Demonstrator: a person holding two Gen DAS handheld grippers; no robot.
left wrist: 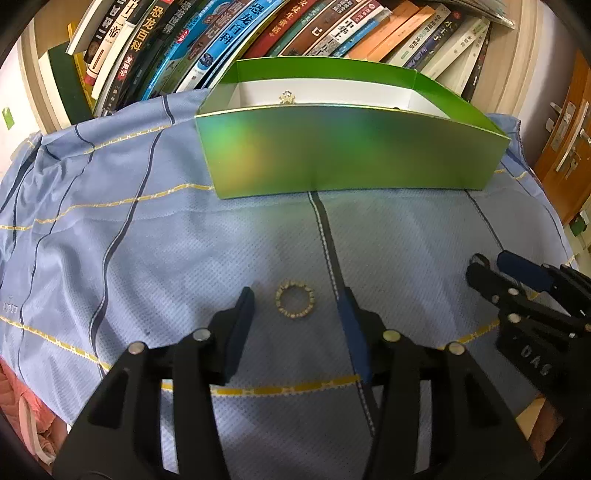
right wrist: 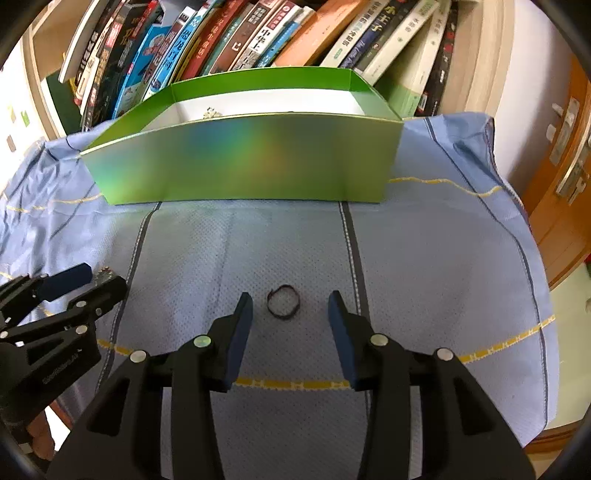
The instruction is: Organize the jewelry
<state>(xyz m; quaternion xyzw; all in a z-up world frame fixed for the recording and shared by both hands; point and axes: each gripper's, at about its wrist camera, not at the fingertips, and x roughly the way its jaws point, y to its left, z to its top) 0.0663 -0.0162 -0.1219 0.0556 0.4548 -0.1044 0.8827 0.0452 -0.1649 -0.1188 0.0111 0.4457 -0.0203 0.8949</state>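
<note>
Through the left wrist camera I have the left gripper (left wrist: 297,306) angled steeply down at the blue striped cloth (left wrist: 147,240), its jaws parted moderately wide with the gold ring (left wrist: 295,304) lying flat on the fabric between the fingertips, clear of both pads. Nothing is held. I judge I am at the pick-up step for this piece: the next move calls for lowering until the pads bracket the ring's edge, then closing gently, since so thin a band on soft cloth could slip under a pad or drag fabric up with it. Beyond it stands the green box (left wrist: 351,155), open-topped, with one small ornate piece (left wrist: 286,98) already showing over its near wall against the white lining; that, I take it, is where the ring belongs. At the right edge of this view the right gripper (left wrist: 491,273) sits at about the same height, well apart from the gold ring. Switching to the right wrist camera, the right gripper (right wrist: 290,308) shows the same pose, tilted down toward the cloth (right wrist: 424,258), jaws partly spread and empty, with a dark thin ring (right wrist: 282,304) lying between the fingertips and somewhat nearer the left finger (right wrist: 240,325). The left gripper (right wrist: 92,280) appears at the left edge, the gold ring (right wrist: 105,274) just peeping past its tip. The green box (right wrist: 240,158) stands ahead, in front of a row of leaning books (right wrist: 258,33). Both hands look set for a paired grasp, then a lift over the box's near wall.
</note>
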